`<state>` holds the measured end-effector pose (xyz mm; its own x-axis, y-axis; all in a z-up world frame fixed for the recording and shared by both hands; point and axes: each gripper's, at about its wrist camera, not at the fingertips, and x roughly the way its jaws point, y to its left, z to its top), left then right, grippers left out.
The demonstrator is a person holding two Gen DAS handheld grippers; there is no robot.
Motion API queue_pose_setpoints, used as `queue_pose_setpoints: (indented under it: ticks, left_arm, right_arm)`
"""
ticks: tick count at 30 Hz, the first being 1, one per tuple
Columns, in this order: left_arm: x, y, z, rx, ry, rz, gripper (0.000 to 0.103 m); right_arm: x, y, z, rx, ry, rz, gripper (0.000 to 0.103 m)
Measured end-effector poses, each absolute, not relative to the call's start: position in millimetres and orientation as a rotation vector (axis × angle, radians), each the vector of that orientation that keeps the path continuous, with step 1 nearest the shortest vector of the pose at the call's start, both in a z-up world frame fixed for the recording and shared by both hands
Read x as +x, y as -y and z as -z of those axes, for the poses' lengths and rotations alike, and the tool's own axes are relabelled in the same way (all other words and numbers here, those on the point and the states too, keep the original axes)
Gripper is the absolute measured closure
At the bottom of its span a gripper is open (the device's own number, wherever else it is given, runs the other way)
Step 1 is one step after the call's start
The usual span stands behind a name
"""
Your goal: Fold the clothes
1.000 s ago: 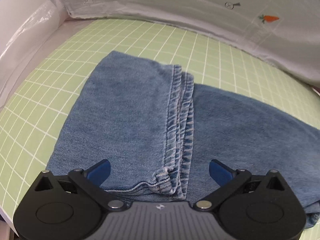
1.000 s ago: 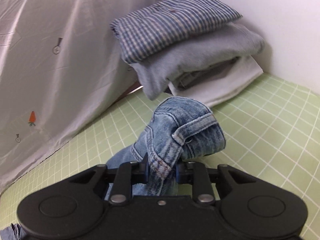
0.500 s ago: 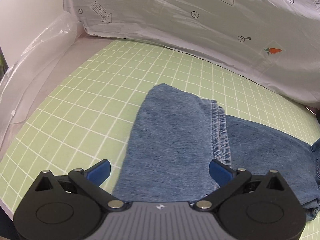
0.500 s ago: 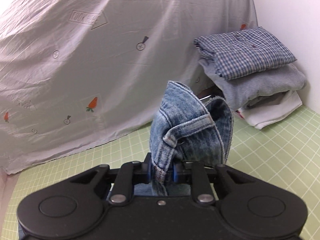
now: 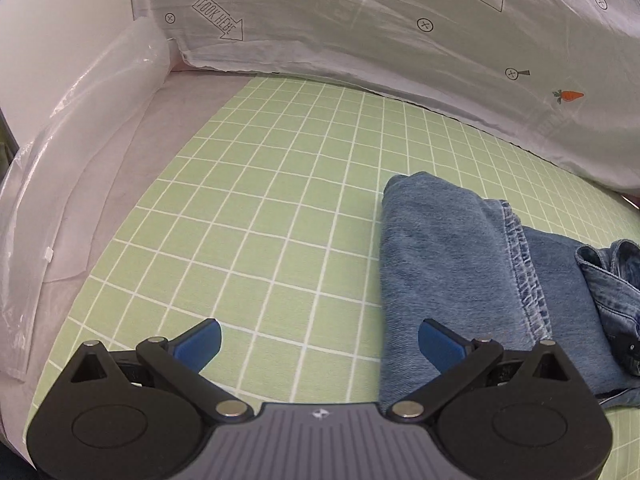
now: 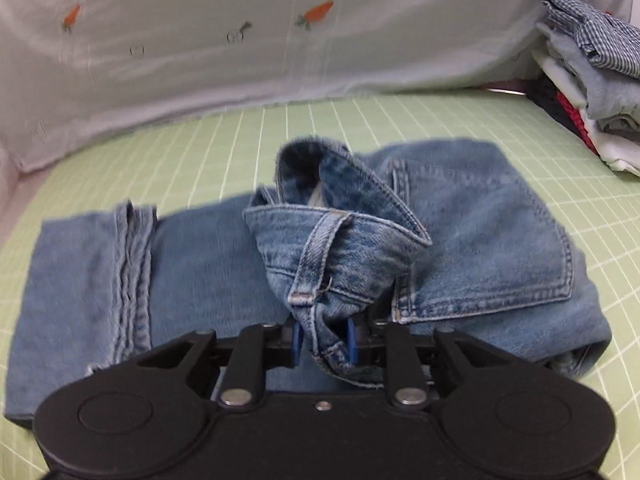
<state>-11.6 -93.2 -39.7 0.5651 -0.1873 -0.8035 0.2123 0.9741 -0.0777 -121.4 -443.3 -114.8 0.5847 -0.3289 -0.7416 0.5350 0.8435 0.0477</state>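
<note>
Blue jeans lie partly folded on the green grid mat, leg hems to the left, a back pocket to the right. My right gripper is shut on the bunched waistband with its belt loop, holding it over the middle of the jeans. In the left wrist view the jeans lie at the right. My left gripper is open and empty, low over the mat at the jeans' left edge, its right fingertip over the denim.
A white sheet with carrot prints hangs along the back, also in the left wrist view. A stack of folded clothes sits at the far right. Clear plastic lines the left wall. Bare green mat lies left of the jeans.
My right gripper has swung the waistband leftward and down over the jeans. My left gripper has moved left off the jeans, which now sit at the right of its view.
</note>
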Motion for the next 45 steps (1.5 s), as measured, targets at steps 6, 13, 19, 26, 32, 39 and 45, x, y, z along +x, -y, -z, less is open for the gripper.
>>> queue_pose_setpoints:
  ticks: [6, 13, 19, 26, 32, 39, 45]
  left_arm:
    - [10, 76, 49, -0.032, -0.974, 0.233, 0.0]
    - [20, 92, 60, -0.03, -1.012, 0.293, 0.0]
    - [24, 104, 64, 0.034, -1.014, 0.336, 0.0]
    - [28, 98, 70, 0.046, -1.034, 0.334, 0.0]
    - [34, 103, 74, 0.054, -1.054, 0.342, 0.0]
    - [38, 116, 80, 0.059, -1.063, 0.376, 0.0]
    - [43, 124, 84, 0.048, -1.072, 0.389, 0.0]
  right_arm:
    - [-121, 429, 98, 0.292, -0.775, 0.547, 0.057]
    - [-137, 430, 53, 0.268, -0.621, 0.644, 0.036]
    - [-125, 461, 62, 0.261, -0.667, 0.811, 0.028]
    - [-106, 462, 89, 0.276, -0.744, 0.805, 0.026]
    - [-88, 437, 126, 0.199, -0.899, 0.741, 0.026]
    - [-101, 450, 114, 0.316, -0.917, 0.746, 0.017]
    - [-130, 456, 94, 0.483, -0.815, 0.775, 0.013]
